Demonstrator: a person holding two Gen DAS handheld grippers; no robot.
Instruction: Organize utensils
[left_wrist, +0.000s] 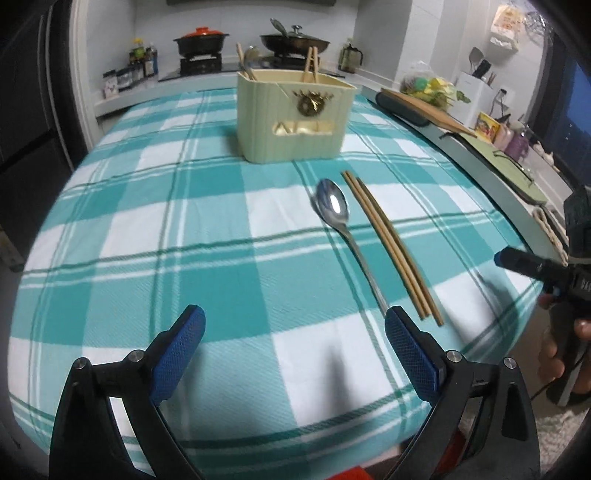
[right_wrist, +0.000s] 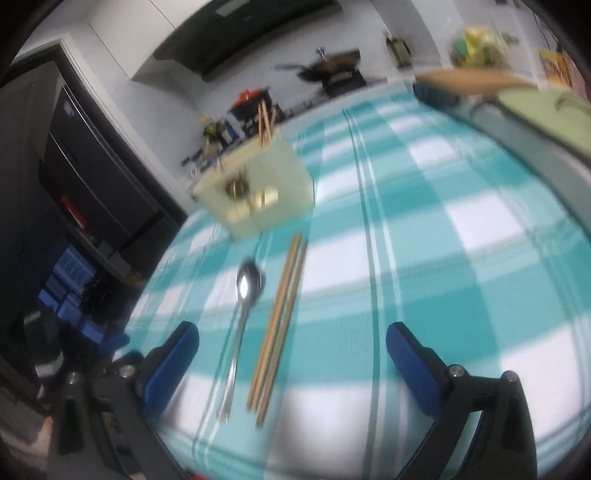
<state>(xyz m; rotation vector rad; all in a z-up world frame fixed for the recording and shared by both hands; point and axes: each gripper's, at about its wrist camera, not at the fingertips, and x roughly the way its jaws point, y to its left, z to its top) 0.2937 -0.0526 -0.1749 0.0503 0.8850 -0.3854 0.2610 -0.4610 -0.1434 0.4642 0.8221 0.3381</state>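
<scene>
While both claws hang above the near edge of the table, each stands released, its blue pads wide apart with nothing pressed between them. The left gripper (left_wrist: 294, 345) frames bare checked cloth (left_wrist: 147, 206); its right pad (left_wrist: 410, 350) sits just beside the near end of the spoon's handle (contact cannot be told). The right gripper (right_wrist: 291, 354), seen blurred in its own view, has the spoon's handle and the chopsticks' near ends lying on the cloth between its pads, untouched. In the left view the right gripper appears at the far right edge, held by a hand (left_wrist: 561, 354).

The spoon (left_wrist: 345, 236) lies bowl-far, handle-near, near the middle of the table. Just to its right lie the chopsticks (left_wrist: 391, 247), side by side and roughly parallel to the spoon. Farther off stands the cream holder (left_wrist: 291, 118), upright, with chopsticks and other utensils already standing in its compartments. Beyond the table, a stove (left_wrist: 199, 62) carries two pots.
</scene>
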